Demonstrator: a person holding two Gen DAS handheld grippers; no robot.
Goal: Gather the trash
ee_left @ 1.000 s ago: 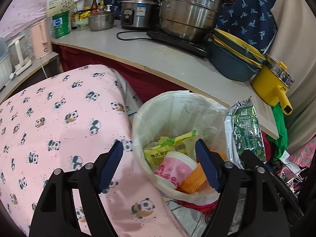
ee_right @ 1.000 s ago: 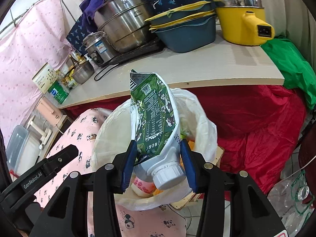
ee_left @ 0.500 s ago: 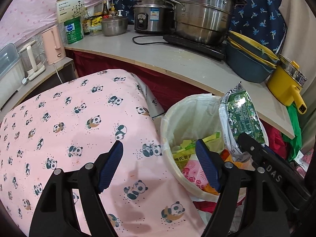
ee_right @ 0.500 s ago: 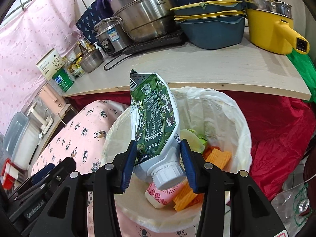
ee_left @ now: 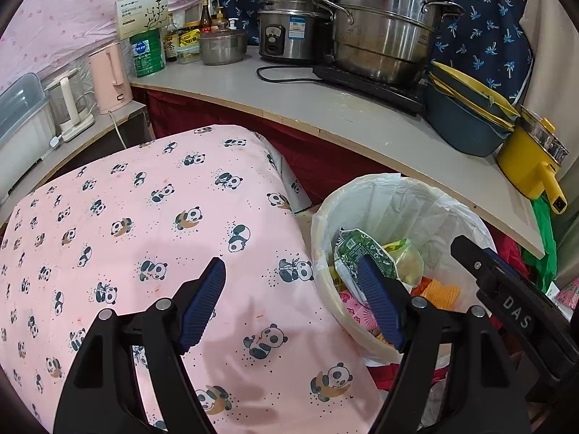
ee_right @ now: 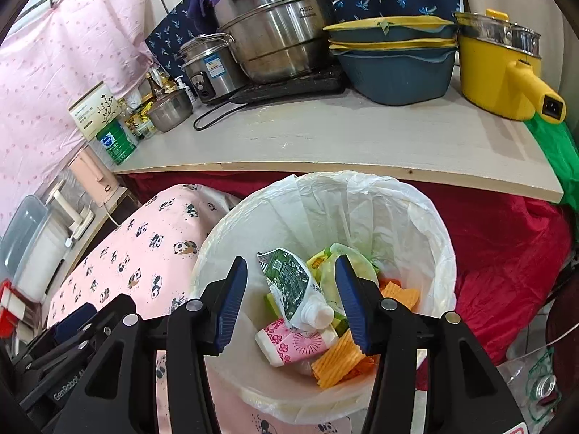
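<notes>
A white-lined trash bin (ee_right: 427, 217) stands below the counter edge. In it lie a green spouted pouch (ee_right: 289, 282), a pink flowered cup (ee_right: 293, 341), orange wrappers (ee_right: 340, 358) and yellow-green packets. My right gripper (ee_right: 291, 302) is open and empty just above the bin, jaws either side of the pouch. My left gripper (ee_left: 293, 303) is open and empty over the pink panda cloth (ee_left: 144, 238), its right finger at the bin's rim (ee_left: 325, 289). The pouch also shows in the left wrist view (ee_left: 362, 253). The right gripper's body (ee_left: 506, 303) shows at the right there.
A grey counter (ee_right: 325, 137) behind the bin holds steel pots (ee_right: 275, 25), a rice cooker, blue basins (ee_right: 394, 65) and a yellow electric pot (ee_right: 499, 68). Red cloth (ee_right: 506, 253) hangs below the counter. A pink kettle (ee_left: 108, 76) stands at the left.
My right gripper has opened and the green pouch has dropped into the bin. My left gripper has drawn back and left over the panda cloth.
</notes>
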